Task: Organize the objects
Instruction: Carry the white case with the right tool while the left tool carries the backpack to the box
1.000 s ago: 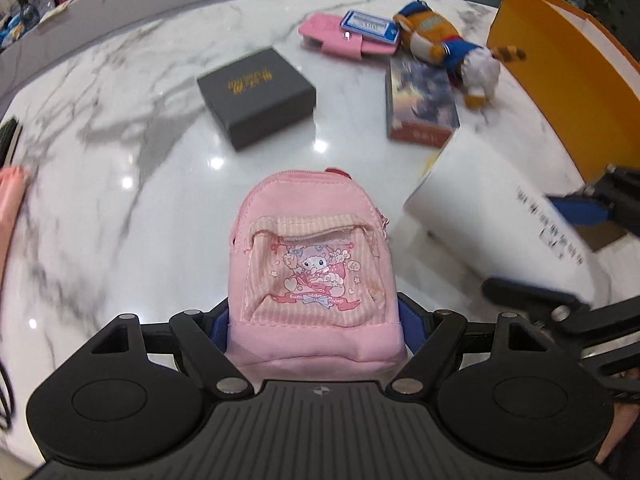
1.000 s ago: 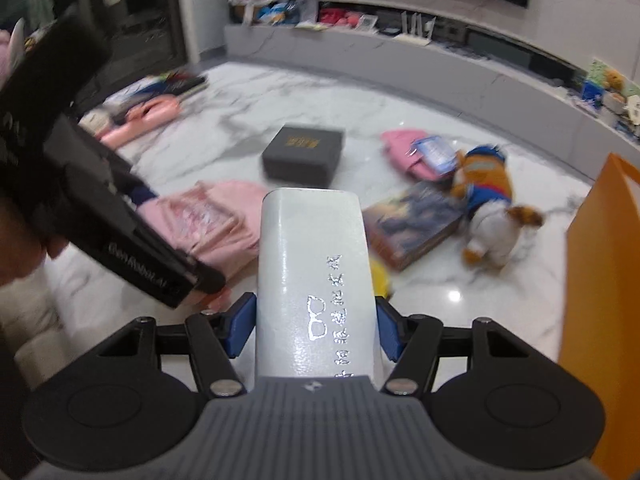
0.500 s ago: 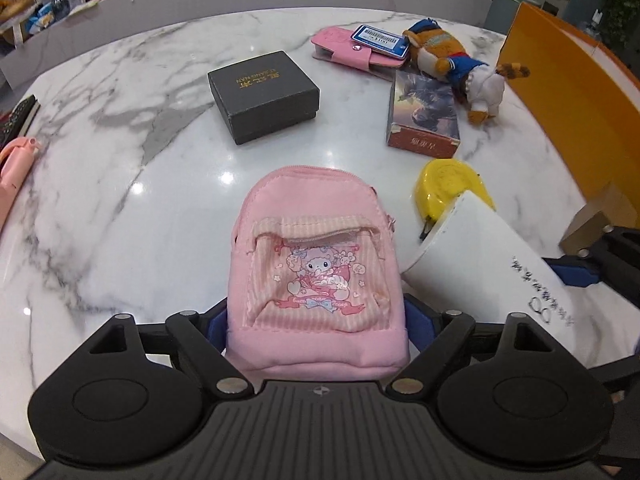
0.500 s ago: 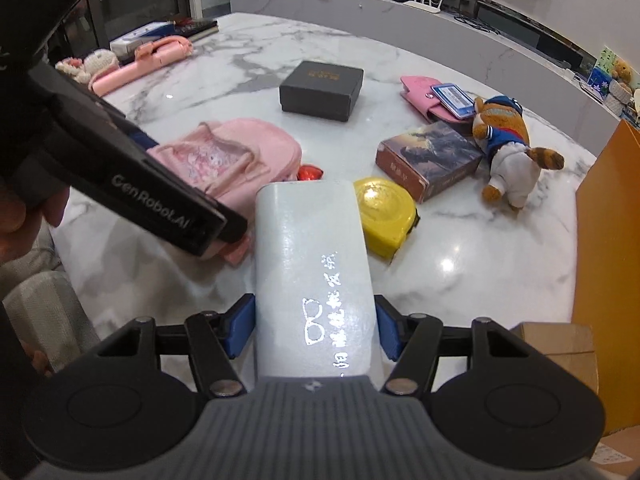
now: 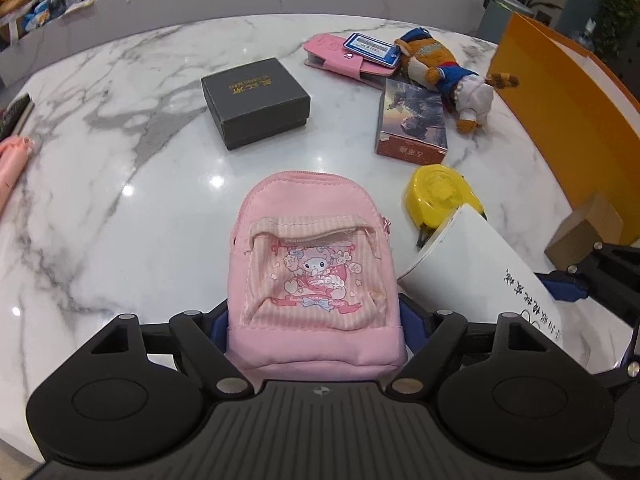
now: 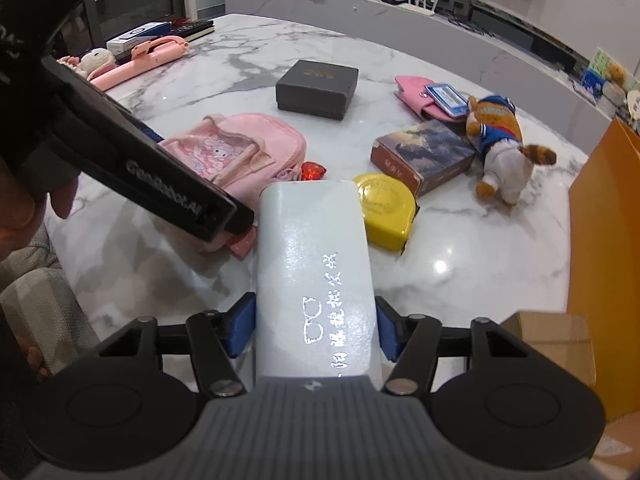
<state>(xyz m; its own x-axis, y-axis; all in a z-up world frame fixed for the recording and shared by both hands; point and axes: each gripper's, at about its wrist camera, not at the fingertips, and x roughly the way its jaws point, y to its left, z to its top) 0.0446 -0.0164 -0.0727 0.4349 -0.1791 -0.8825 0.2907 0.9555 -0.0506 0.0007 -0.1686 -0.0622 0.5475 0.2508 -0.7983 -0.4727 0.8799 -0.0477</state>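
Note:
A pink mini backpack (image 5: 312, 240) with a cartoon print lies flat on the marble table (image 5: 120, 200). My left gripper (image 5: 316, 320) has its blue pads against both sides of the backpack's base, and its jaws are closing. My right gripper (image 6: 316, 328) is shut on a white glasses case (image 6: 312, 248), its jaws closing slightly. The case slants down towards the table just right of the backpack (image 6: 240, 144) and covers part of a yellow tape measure (image 6: 384, 208). In the left wrist view the case (image 5: 480, 264) comes in from the right.
Further back lie a black box (image 5: 256, 100), a book-like box (image 5: 412, 124), a plush toy (image 5: 448, 68) and a pink wallet (image 5: 340, 56). An orange bag (image 5: 560, 100) and a cardboard box (image 5: 588, 228) stand at the right. A red wrapper (image 6: 312, 171) lies beside the backpack.
The right gripper has come down with the white case, closer to the table beside the backpack. The yellow tape measure has come into view. The backpack stays between the left pads.

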